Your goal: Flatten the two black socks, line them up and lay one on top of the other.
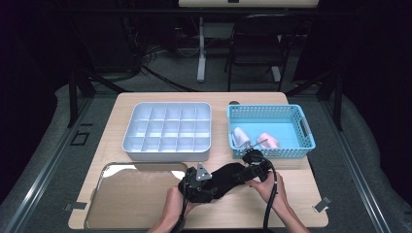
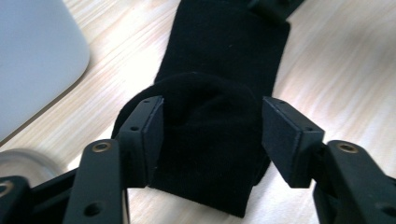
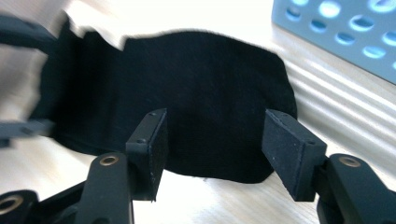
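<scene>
So the flat black fabric sock point(image 1: 224, 178) is lying on the light wooden surface point(image 1: 296, 194) just in front of the blue perforated plastic basket point(image 1: 306, 141), with the left gripper point(image 2: 212, 135) and right gripper point(image 3: 212, 144) jaws both spread over it, not pinching.

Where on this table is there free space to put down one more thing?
Bare wood lies right of the black sock, below the blue basket, and in a strip along the table's near edge. The flat tray at front left is also bare. It is crowded around the sock, where both grippers work.
</scene>
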